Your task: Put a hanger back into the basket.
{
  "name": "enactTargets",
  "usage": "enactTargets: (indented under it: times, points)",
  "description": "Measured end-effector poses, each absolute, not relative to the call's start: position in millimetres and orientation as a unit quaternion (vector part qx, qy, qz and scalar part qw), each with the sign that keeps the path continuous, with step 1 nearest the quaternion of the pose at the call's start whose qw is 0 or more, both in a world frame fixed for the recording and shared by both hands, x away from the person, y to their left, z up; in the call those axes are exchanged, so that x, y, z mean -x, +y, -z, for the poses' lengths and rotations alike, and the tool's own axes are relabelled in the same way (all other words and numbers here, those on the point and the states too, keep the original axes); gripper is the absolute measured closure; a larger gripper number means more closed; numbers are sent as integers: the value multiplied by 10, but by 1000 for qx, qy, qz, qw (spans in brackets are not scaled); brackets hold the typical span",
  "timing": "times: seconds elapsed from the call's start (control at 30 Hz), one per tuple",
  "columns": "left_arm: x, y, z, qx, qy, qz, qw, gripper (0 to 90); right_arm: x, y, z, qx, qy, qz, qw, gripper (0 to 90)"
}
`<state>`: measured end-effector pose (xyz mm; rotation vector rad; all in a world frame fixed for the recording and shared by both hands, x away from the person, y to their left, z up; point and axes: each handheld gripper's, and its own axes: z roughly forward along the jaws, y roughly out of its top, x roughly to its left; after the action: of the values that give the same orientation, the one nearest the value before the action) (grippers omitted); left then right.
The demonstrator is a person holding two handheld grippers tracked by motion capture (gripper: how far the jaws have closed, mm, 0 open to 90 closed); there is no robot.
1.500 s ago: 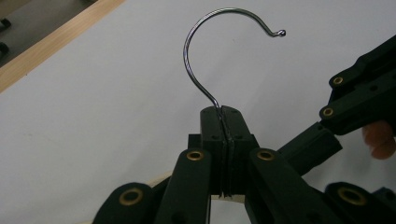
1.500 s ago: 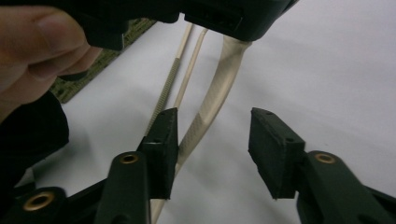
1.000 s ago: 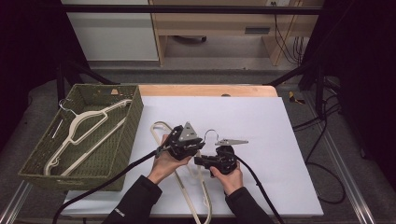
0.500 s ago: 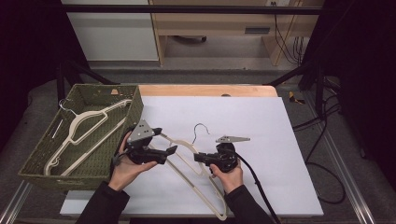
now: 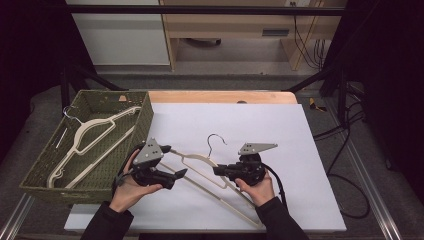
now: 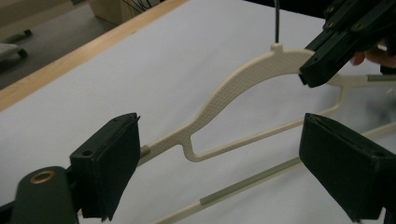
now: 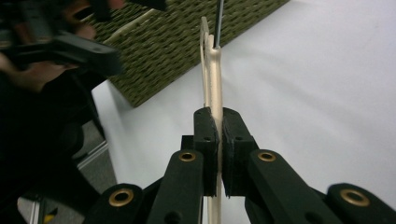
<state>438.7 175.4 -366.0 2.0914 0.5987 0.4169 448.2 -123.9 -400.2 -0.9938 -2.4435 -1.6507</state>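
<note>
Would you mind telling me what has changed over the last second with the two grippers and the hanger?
The left gripper let go of the hanger, swung out left toward the basket, and now sits open near the hanger's left end. The hanger has turned, its hook rising. The right gripper stays clamped near the hook, and the hangers in the basket have not moved.

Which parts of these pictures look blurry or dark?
High view: the white table is bright, its surroundings dark. Left gripper view: the hanger is sharp, the right edge hazy. Right gripper view: the left gripper is smeared at upper left, while the right gripper clamped on the hanger looks crisp.
</note>
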Motion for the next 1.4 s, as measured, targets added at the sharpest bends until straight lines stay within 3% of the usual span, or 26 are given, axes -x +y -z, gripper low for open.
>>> enactTargets:
  times: [0.1, 0.27, 0.53, 0.73, 0.87, 1.17, 1.4]
  points:
    - [-4422, 1685, 3706, -856, 233, -155, 435, 165, -4426, -1267, 3967, 297, -794, 530, 22, 870]
    - [-4455, 1578, 3770, -871, 211, -121, 426, 312, -4363, -1244, 3959, 264, -810, 523, 29, 870]
    - [-4410, 1492, 3812, -890, 175, -100, 408, 633, -4301, -1196, 3980, 233, -823, 516, 34, 870]
    - [-4384, 1463, 3827, -907, 157, -104, 377, 691, -4307, -1214, 4012, 226, -828, 511, 36, 861]
    - [-4358, 1454, 3827, -910, 156, -95, 372, 756, -4277, -1197, 4032, 230, -836, 497, -25, 791]
    - [-4228, 1390, 3819, -905, 155, -67, 391, 852, -4273, -1226, 4033, 237, -820, 515, -75, 585]
    - [-4194, 1429, 3757, -892, 180, -98, 402, 865, -4237, -1323, 3991, 253, -801, 533, -100, 353]
